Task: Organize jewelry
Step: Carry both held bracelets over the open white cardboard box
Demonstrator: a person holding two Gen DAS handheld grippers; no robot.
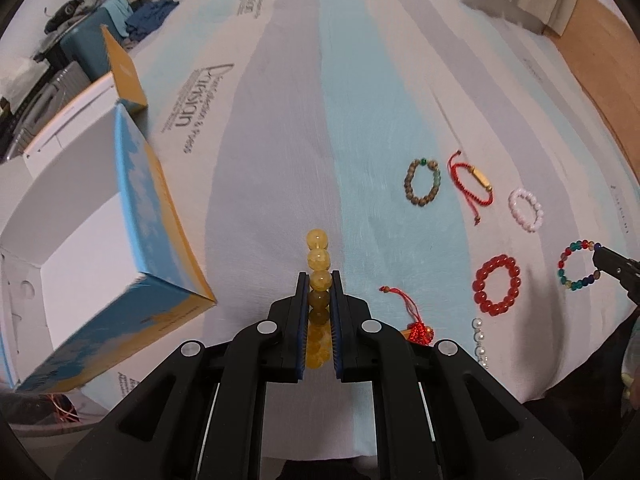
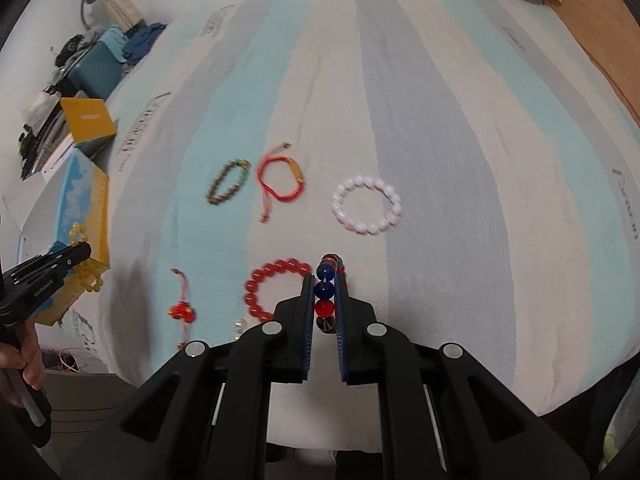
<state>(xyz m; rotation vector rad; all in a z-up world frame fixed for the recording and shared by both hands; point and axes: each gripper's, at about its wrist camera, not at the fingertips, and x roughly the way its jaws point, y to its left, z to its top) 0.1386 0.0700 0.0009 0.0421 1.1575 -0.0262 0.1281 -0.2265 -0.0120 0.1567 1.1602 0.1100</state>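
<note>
My left gripper [image 1: 319,280] is shut on a yellow bead bracelet [image 1: 318,258], held above the bed just right of the open white box with a blue and yellow wall [image 1: 160,216]. My right gripper [image 2: 325,280] is shut on a multicolour bead bracelet [image 2: 325,290], which also shows in the left wrist view [image 1: 580,264]. On the striped sheet lie a red bead bracelet [image 2: 264,284], a pink-white bead bracelet [image 2: 366,204], a red cord bracelet with a gold tube [image 2: 280,180], a brown-green bead bracelet [image 2: 228,182] and a red knot charm [image 2: 182,310].
A pearl string [image 1: 480,340] lies near the bed's front edge. The box's yellow lid [image 1: 124,68] stands open at the left. A teal case with clothes [image 2: 100,56] sits beyond the bed. A wooden floor [image 1: 600,52] runs along the right.
</note>
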